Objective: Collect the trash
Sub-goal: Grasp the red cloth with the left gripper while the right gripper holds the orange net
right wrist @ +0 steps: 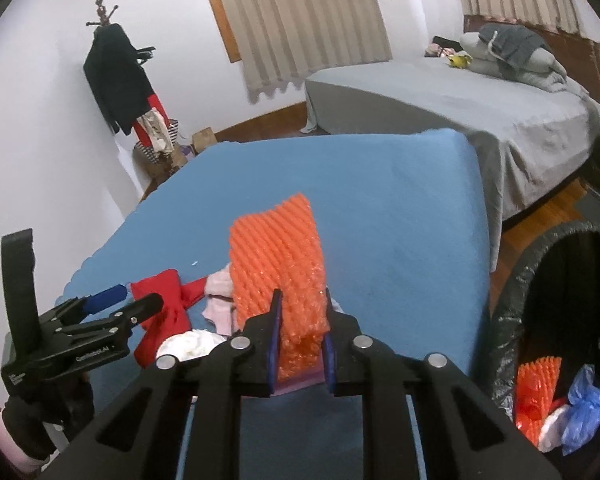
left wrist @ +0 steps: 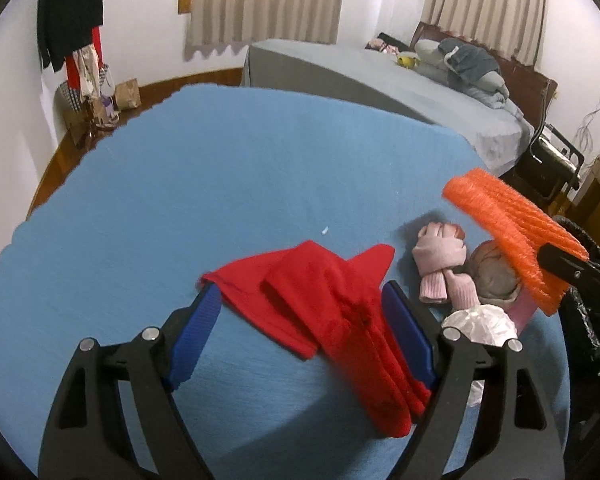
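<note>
Pinching one orange foam net sleeve [right wrist: 278,264] in my right gripper [right wrist: 300,336], fingers pressed on its lower end, I have it lifted clear of the blue bedcover [right wrist: 400,220]. From the left wrist view the same sleeve [left wrist: 512,236] hangs over the pile at the right. My left gripper [left wrist: 300,320] is spread wide, holding nothing, its two blue pads either side of the red cloth [left wrist: 328,308] (the pads are close to it, but I can't tell whether they touch it). Just beyond, crowding that corner: one pair of pink knit gloves [left wrist: 440,264], one brownish rounded bundle [left wrist: 492,276] I can't identify, and one crumpled white plastic wad [left wrist: 480,320]. A tiny white scrap [left wrist: 325,231] lies alone on the cover. At the right, off the bed edge, the black-lined bin [right wrist: 512,308] stands open; inside I count one more orange net [right wrist: 536,392], one blue bag [right wrist: 584,408] and something white. Behind: a grey bed [right wrist: 460,100], a coat stand [right wrist: 120,76].
</note>
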Demonstrator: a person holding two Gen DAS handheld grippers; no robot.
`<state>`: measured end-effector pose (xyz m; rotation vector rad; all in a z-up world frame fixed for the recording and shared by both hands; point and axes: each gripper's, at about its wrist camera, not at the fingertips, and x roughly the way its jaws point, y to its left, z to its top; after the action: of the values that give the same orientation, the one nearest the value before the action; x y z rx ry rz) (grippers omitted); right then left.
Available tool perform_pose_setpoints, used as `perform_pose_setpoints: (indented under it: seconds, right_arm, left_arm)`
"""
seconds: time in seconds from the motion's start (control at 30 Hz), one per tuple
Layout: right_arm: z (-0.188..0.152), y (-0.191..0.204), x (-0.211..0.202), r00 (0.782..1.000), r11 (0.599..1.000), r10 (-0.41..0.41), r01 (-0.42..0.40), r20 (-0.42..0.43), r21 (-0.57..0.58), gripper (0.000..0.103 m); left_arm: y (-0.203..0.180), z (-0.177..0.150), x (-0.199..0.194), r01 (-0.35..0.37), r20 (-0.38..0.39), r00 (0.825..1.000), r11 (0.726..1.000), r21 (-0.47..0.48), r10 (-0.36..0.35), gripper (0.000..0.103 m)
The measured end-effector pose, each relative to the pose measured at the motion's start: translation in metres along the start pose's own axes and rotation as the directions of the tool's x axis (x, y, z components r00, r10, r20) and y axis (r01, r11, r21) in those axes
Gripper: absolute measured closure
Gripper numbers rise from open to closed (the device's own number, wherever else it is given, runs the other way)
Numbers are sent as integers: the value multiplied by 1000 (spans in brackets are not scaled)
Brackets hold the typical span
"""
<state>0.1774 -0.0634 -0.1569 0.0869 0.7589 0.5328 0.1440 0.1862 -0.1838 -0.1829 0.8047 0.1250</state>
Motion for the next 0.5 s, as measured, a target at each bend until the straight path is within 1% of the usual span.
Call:
perform_pose_setpoints:
  seconds: [0.13, 0.27, 0.3, 0.33, 0.37, 0.43, 0.47, 0.5]
  right_arm:
    - [2, 0, 4, 1000, 1000, 4, -4, -1, 3, 86]
    - [-2, -4, 4, 1000, 1000, 10, -10, -3, 8, 86]
    - [-2, -4, 5, 1000, 1000, 12, -12, -4, 10, 86]
    - [-3, -4, 5, 1000, 1000, 12, -12, -4, 10, 86]
    - [-1, -4, 5, 1000, 1000, 13, -13, -3, 9, 86]
    - [-1, -3, 4, 1000, 1000, 14, -14, -2, 8, 86]
    - [-2, -5, 4, 1000, 1000, 15, -15, -2, 7, 86]
    - [-2, -4, 4, 1000, 1000, 15, -15, -2, 7, 86]
  left_arm:
    - [2, -2, 12, -2, -52, 999, 1000, -3, 2, 28]
    - [-1, -3, 16, -10, -62, 998, 1000, 15, 11, 30]
    - [-3, -4, 16, -14, -65, 998, 1000, 25, 15, 34]
    - [-5, -4, 16, -11, -65, 998, 999, 33, 13, 43]
    - [-7, -4, 15, 2, -64, 998, 999, 44, 1, 48]
    - [-15, -5, 13, 29, -64, 998, 997, 65, -25, 73]
    - [-18, -7, 13, 46, -65, 997, 996, 75, -41, 79]
    - [-20, -8, 13, 62, -66, 996, 995, 81, -57, 88]
